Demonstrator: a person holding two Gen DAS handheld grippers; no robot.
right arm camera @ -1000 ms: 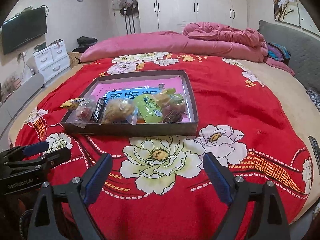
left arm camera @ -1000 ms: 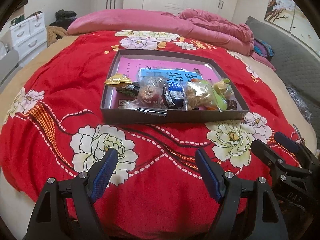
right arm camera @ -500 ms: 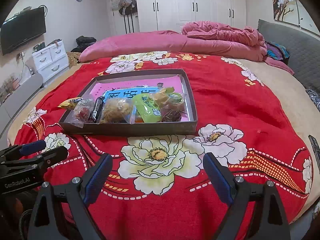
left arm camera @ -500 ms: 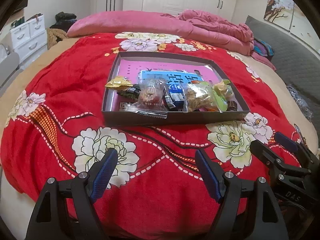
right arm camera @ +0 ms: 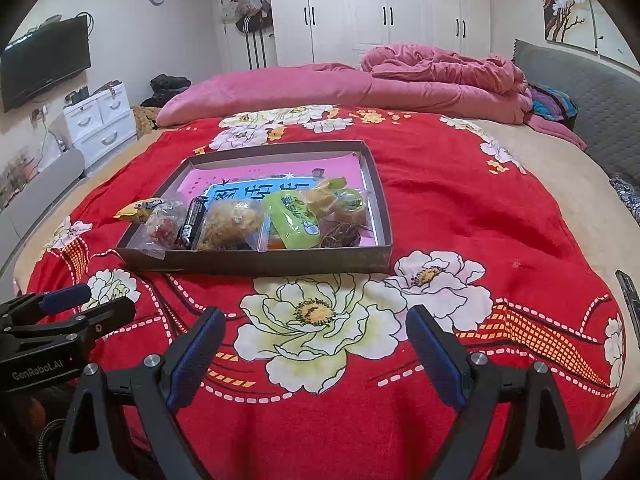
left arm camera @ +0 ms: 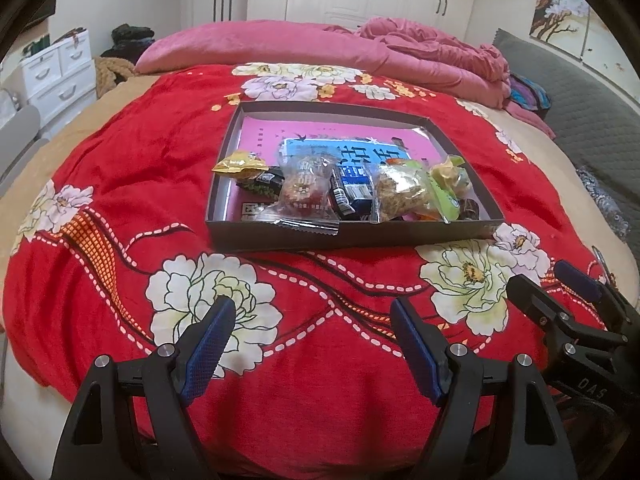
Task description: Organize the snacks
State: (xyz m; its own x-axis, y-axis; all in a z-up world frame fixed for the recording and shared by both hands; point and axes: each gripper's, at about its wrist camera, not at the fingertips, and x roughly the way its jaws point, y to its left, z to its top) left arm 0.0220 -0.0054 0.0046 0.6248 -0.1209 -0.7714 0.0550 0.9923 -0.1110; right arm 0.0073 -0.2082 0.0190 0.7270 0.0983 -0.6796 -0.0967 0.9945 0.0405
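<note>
A shallow dark box with a pink and blue printed floor lies on the red flowered bedspread. Several snack packets crowd its near side: a yellow packet on the left rim, a clear bag of red sweets, a dark bar, a clear bag of brown snack and a green packet. My left gripper is open over the bedspread, short of the box, nothing between its fingers. My right gripper is open too, beside it to the right, also empty.
Pink duvet and pillow lie heaped at the bed's far end. A grey padded headboard runs along the right. White drawers and a wall television stand left. A dark flat object lies at the bed's right edge.
</note>
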